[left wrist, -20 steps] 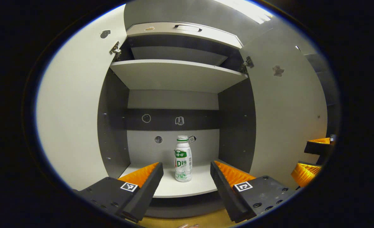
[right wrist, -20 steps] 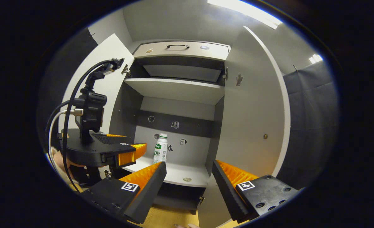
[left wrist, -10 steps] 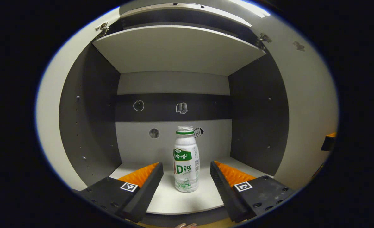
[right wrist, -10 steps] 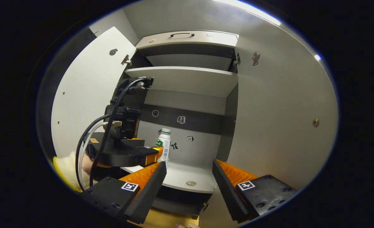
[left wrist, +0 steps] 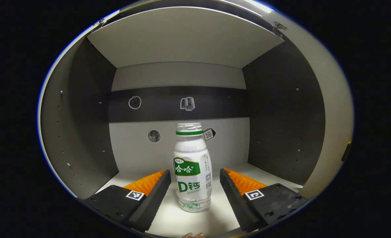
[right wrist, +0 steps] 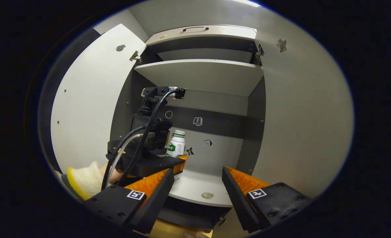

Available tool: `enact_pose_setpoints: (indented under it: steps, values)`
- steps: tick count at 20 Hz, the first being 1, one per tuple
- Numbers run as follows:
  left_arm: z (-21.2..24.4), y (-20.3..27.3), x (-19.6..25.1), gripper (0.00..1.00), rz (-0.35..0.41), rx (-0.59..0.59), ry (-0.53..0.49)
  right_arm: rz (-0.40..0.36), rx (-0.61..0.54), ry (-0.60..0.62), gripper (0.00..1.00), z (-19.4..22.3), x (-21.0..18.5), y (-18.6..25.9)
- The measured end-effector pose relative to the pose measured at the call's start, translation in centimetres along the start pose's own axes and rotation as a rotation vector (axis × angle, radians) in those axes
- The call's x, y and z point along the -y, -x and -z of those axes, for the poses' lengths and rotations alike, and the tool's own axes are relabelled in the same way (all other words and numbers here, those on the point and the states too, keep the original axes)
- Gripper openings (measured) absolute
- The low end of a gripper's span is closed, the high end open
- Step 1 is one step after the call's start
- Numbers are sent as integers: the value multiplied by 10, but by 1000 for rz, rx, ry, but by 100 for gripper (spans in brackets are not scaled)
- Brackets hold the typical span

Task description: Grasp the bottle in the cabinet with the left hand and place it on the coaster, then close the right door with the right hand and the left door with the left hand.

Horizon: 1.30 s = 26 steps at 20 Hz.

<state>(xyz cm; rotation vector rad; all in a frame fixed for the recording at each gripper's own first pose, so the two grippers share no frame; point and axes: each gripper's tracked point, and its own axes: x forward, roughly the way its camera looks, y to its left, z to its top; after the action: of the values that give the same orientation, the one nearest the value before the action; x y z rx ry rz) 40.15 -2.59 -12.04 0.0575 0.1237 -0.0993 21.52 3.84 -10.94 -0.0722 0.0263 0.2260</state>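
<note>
- Step 1, the grasp: your left gripper (left wrist: 195, 183) reaches into the cabinet (left wrist: 83, 109), fingers spread either side of the upright bottle (left wrist: 192, 172) on the lower shelf, not yet touching.
- Next: ease forward, then close on its body.
- Your right gripper (right wrist: 197, 185) waits outside, fingers apart (both doors open).

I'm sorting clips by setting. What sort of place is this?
Most likely a storage cabinet in a staged booth: two open doors, grey shelves, a drawer with a handle above, and one drink bottle standing on the lower shelf.
</note>
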Motion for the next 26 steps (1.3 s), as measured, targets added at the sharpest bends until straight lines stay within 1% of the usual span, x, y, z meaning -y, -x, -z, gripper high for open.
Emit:
enact_pose_setpoints:
  steps: [3,5,6,7,11,13,15,22,26]
  values:
    - [5,-12,-4,94,-6,-8,6,3,-10,-15,97,7,3,-8]
    - [4,-17,-3,95,7,4,26,14,-16,-20,96,10,7,-14]
    - [1,-15,-3,91,10,5,39,19,-19,-24,96,12,8,-16]
    - [4,-16,-3,80,7,8,43,22,-20,-28,96,12,9,-16]
    - [-4,-10,-2,78,24,20,31,12,-18,-32,97,11,3,-17]
    - [-14,0,-3,79,27,36,23,2,-10,-24,97,5,-4,-11]
    - [-26,15,-6,79,23,53,22,-6,3,-17,96,-3,-10,-3]
    - [-50,110,-24,79,-11,88,3,-24,67,-11,97,-41,-40,53]
    - [-48,174,-24,78,3,89,7,-19,39,-57,97,-44,-60,100]
